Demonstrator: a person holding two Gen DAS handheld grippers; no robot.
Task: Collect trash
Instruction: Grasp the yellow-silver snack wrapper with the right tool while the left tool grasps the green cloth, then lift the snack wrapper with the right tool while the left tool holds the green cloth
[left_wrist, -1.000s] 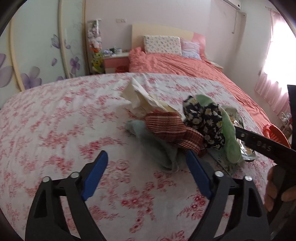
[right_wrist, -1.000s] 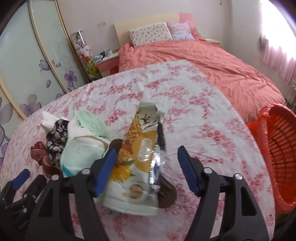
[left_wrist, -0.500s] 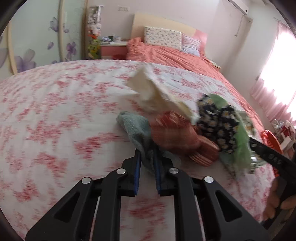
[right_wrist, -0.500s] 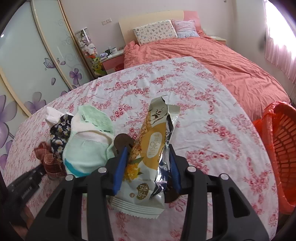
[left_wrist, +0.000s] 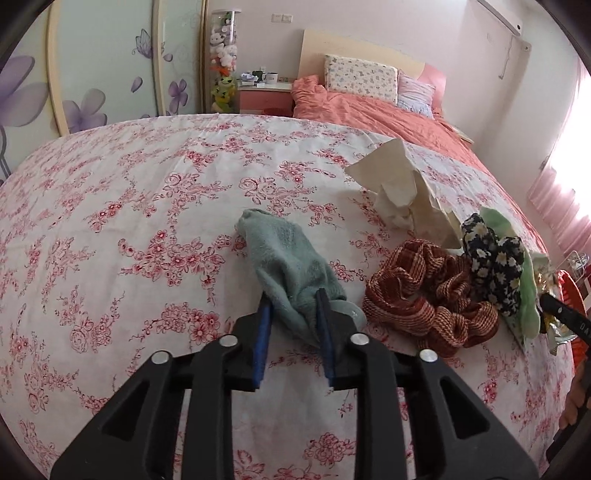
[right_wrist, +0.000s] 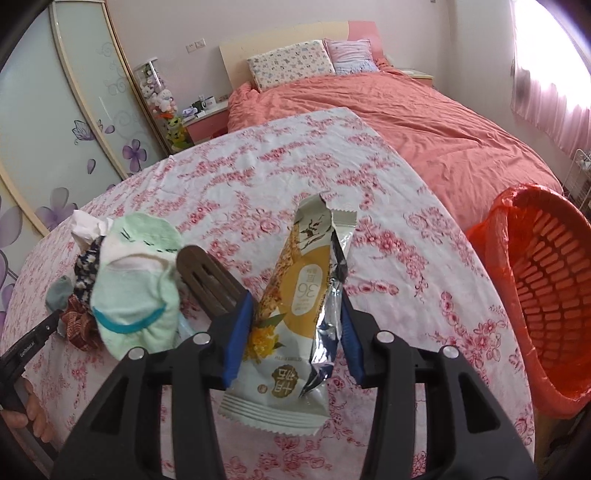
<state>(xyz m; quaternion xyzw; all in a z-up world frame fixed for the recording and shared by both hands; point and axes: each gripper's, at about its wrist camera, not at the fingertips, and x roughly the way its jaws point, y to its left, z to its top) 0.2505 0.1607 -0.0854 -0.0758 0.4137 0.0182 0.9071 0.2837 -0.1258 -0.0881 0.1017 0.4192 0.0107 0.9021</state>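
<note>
My left gripper is shut on a teal sock that lies on the floral tablecloth. My right gripper is shut on an empty yellow and silver snack wrapper and holds it above the tablecloth. An orange trash basket lined with a red bag stands off the table's right edge. A crumpled tissue lies beyond the pile of cloth items.
A red plaid scrunchie, a dark floral scrunchie and a pale green sock lie bunched together. A brown hair clip lies by the wrapper. A salmon bed and wardrobe doors stand behind.
Both grippers went from open to shut. The left closed on the teal sock and pulled it left, clear of the pile. The right closed on the wrapper and lifted it.
</note>
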